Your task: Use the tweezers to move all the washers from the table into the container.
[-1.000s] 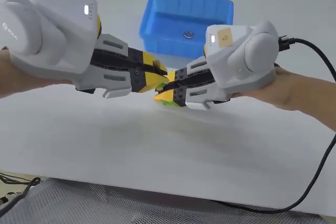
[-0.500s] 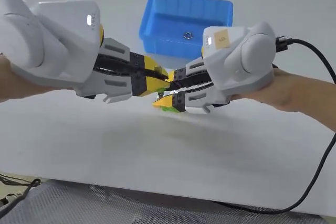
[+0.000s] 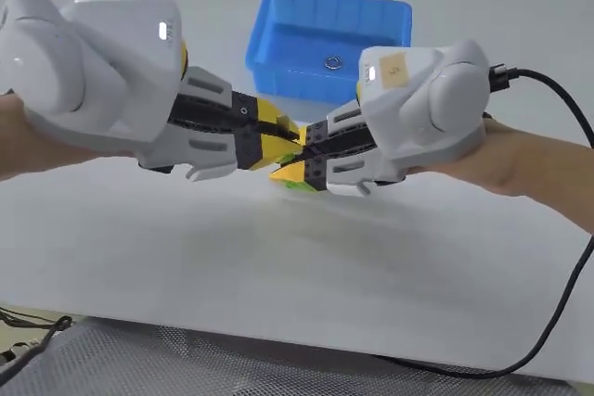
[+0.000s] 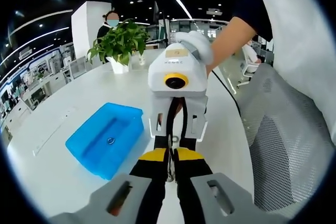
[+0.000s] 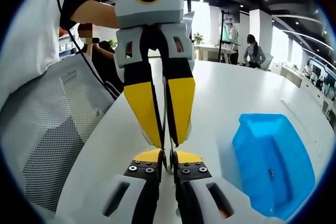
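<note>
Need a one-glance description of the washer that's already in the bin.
On the white table, find the blue container at the far side. On its floor, near the middle, lies the washer: a small silvery ring, the one metallic spot against the blue plastic.

Left gripper (image 3: 288,134), right gripper (image 3: 288,172): jaws tip-to-tip

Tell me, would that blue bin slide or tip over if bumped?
Probably slide rather than tip: the blue bin is low and wide, sitting flat on the smooth white table. It looks like thin plastic with one small washer in it, so likely light and easy to shove.
</note>
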A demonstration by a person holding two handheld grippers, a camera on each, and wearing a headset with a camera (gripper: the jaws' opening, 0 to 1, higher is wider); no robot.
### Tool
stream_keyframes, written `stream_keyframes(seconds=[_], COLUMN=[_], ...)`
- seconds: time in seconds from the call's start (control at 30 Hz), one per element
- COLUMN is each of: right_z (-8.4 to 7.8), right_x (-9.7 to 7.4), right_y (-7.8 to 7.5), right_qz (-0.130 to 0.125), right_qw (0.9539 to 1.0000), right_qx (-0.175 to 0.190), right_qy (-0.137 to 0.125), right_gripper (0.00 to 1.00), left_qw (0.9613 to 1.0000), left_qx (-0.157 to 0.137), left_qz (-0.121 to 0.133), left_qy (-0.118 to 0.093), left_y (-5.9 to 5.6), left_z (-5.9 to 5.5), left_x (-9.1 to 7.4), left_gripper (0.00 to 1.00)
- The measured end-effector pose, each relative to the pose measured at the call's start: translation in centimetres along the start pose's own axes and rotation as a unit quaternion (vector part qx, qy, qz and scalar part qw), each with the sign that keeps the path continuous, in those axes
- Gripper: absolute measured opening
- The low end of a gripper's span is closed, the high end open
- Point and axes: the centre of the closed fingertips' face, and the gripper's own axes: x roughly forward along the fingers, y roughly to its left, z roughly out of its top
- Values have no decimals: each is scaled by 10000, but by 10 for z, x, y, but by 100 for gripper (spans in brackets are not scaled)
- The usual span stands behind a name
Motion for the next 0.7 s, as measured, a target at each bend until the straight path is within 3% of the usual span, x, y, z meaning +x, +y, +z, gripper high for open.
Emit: stream_keyframes(seconds=[0.13,0.33,0.7], right_z=[0,1,7], right_x=[-1,0,-3], right_y=[0,0,-1], right_qz=[-36,-30,-85], right_qw=[10000,9999,9998], right_qx=[27,17,38], right_qy=[-64,-97,-159], right_gripper=[9,9,9], left_qw=[10000,9999,9997], left_qx=[49,-124,-235], left_qz=[11,-73,-99], left_qy=[-17,-36,36], left_y=[1,1,0], left_z=[0,1,-2], left_x=[1,-1,-8], left_gripper=[8,9,20])
